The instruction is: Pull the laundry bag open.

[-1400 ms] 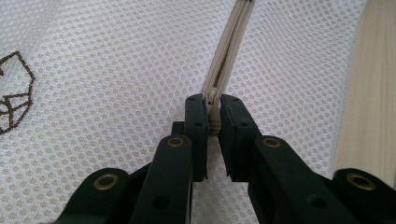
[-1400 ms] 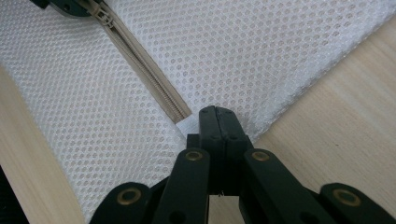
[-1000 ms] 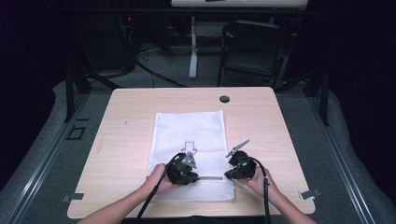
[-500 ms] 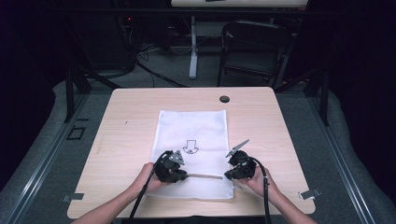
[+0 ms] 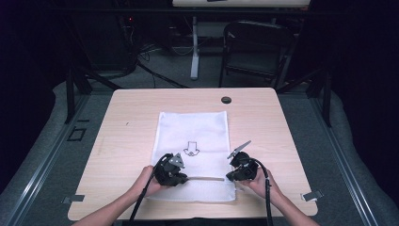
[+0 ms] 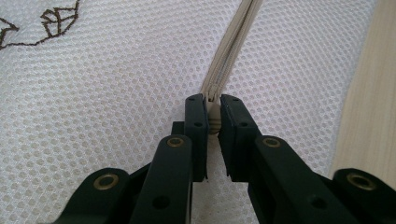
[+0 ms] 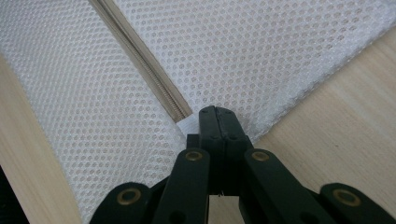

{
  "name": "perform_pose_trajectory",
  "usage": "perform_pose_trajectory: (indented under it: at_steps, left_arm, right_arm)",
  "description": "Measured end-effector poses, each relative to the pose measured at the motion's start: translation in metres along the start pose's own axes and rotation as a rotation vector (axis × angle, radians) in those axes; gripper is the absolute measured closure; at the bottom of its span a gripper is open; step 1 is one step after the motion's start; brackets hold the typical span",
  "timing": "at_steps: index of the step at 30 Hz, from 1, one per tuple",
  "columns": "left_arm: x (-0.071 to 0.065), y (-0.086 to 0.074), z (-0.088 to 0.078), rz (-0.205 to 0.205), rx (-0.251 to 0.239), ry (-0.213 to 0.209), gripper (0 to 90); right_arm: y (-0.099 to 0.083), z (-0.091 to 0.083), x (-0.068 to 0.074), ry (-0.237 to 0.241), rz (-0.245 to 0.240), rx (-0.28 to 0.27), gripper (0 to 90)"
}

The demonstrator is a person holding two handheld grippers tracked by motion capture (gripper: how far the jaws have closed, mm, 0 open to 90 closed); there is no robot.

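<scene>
A white mesh bag (image 5: 193, 129) lies flat on the wooden table (image 5: 127, 122), with a beige zipper (image 5: 207, 178) running across its near end. My left gripper (image 5: 181, 176) is at the left part of that zipper, its jaws shut on the zipper pull (image 6: 214, 122); in its own view the left gripper (image 6: 213, 109) has the zipper tape (image 6: 233, 51) running away ahead of it. My right gripper (image 5: 233, 176) holds the bag's right edge. In the right gripper view the gripper (image 7: 218, 119) pinches the mesh just past the zipper's end (image 7: 180, 112).
A black arrow mark (image 5: 191, 149) is printed mid-bag. A round black grommet (image 5: 226, 100) sits in the table's far edge. A dark chair (image 5: 254, 47) and cables stand beyond the table. Bare wood lies left and right of the bag.
My left gripper has slid leftward along the zipper, away from the right gripper, mostly in the first half second. The right gripper has stayed put.
</scene>
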State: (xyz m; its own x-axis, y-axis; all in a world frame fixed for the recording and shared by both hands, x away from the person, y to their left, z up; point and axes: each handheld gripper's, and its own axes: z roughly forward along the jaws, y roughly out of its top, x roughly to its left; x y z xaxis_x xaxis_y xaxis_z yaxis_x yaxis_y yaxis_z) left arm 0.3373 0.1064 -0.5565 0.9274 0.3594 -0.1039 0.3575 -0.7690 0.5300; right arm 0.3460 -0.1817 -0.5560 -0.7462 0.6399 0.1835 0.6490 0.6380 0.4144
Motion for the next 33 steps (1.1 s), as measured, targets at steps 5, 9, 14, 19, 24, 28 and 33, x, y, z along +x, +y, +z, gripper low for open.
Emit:
perform_pose_trajectory:
  at_steps: [5, 9, 14, 19, 24, 28, 33]
  left_arm:
    - [0.001, -0.005, -0.002, -0.014, 0.008, 0.01, 82.3]
    - [0.005, -0.013, -0.009, -0.034, 0.016, 0.022, 82.3]
    - [0.008, -0.022, -0.016, -0.049, 0.019, 0.036, 82.3]
    - [0.01, -0.026, -0.021, -0.054, 0.019, 0.048, 82.2]
    - [0.012, -0.033, -0.026, -0.073, 0.018, 0.055, 82.2]
    - [0.014, -0.038, -0.029, -0.077, 0.023, 0.063, 82.1]
    - [0.015, -0.04, -0.032, -0.077, 0.016, 0.06, 82.1]
  right_arm:
    - [0.0, 0.0, -0.001, 0.002, -0.002, 0.0, 90.0]
    - [0.0, 0.0, -0.001, 0.003, -0.001, 0.0, 90.0]
    - [0.0, 0.0, 0.0, 0.0, 0.002, 0.001, 90.0]
    - [0.0, 0.0, 0.0, 0.004, 0.007, -0.004, 90.0]
    - [0.0, 0.0, 0.0, 0.001, 0.003, 0.001, 90.0]
    - [0.0, 0.0, 0.0, 0.0, 0.002, 0.001, 90.0]
    - [0.001, 0.0, -0.001, 0.002, 0.0, 0.002, 90.0]
